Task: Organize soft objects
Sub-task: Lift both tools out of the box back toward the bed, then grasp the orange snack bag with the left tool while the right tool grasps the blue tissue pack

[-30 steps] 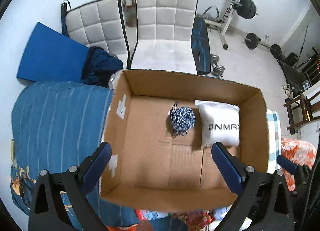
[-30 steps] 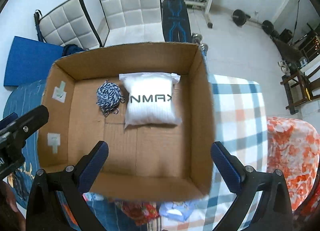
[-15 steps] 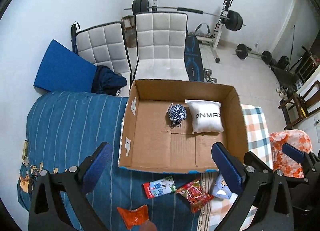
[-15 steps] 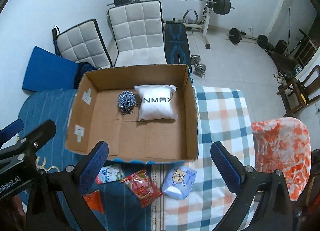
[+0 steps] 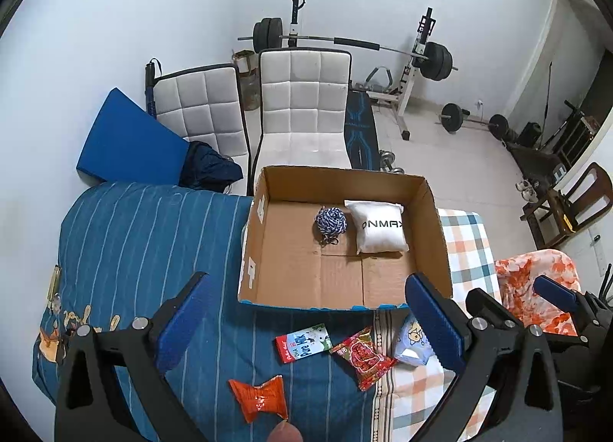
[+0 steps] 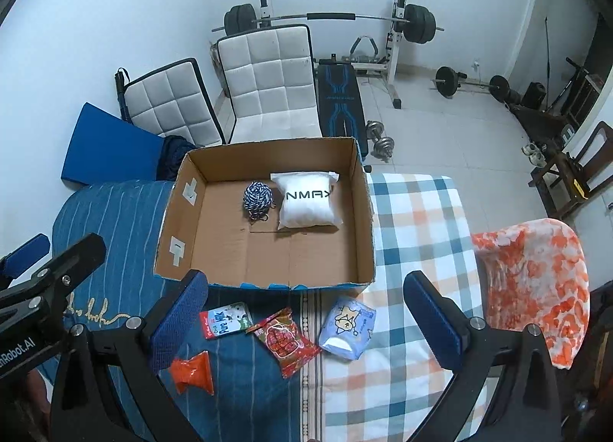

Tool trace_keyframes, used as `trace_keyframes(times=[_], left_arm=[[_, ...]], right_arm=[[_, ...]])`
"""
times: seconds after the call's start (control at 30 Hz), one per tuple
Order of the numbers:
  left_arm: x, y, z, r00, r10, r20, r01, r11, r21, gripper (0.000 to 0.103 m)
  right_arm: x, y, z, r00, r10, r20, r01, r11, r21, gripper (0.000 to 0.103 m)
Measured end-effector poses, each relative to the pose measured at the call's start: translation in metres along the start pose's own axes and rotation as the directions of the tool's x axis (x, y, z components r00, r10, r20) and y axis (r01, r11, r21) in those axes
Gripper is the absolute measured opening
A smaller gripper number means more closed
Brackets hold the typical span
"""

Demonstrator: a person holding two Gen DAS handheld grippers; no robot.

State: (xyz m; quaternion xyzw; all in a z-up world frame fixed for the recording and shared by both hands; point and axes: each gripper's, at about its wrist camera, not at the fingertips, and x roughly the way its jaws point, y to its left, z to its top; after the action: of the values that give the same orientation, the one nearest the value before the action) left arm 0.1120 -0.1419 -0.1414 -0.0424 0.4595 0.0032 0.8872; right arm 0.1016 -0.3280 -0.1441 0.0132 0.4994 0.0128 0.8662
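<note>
- Four soft packets lie on the bed at 6 o'clock of the cardboard box [image 6: 268, 235]: milk packet [image 6: 226, 320], red snack bag [image 6: 285, 342], pale blue pouch [image 6: 348, 328], orange wrapper [image 6: 193, 372]. The yarn ball [image 6: 258, 197] and white pillow [image 6: 308, 200] are already boxed.
- Risk: the slick, puffy bags could slip from a shallow pinch.
- Red bag and milk packet almost touch; one grab may drag both.
- Right gripper [image 6: 304, 317] and left gripper [image 5: 306, 315] fingers are spread, empty, and close together; a collision looks possible.
</note>
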Motion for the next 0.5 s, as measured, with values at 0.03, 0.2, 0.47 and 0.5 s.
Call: trace_keyframes(times=[0.03,0.2,0.47,0.5], left_arm=[[-0.001,0.001,-0.003,1.0,0.002,0.004,-0.002,1.0,-0.004,0.102],[0.011,0.015,-0.019,0.999,0.047,-0.012,-0.047,0.999,-0.024,0.102],[0.067,0.056,-0.07,0.977,0.107,-0.186,-0.125,0.989,-0.084,0.102],[0.077,0.059,-0.078,0.97,0.115,-0.213,-0.135,0.987,-0.086,0.102]], right_arm=[[-0.001,0.0,-0.002,1.0,0.004,-0.002,-0.004,1.0,0.001,0.103],[0.011,-0.012,-0.018,0.999,0.029,-0.044,-0.027,0.999,0.042,0.103],[0.073,-0.051,-0.054,0.98,0.013,-0.199,0.014,0.991,0.134,0.103],[0.085,-0.057,-0.06,0.973,0.016,-0.229,0.019,0.989,0.148,0.103]])
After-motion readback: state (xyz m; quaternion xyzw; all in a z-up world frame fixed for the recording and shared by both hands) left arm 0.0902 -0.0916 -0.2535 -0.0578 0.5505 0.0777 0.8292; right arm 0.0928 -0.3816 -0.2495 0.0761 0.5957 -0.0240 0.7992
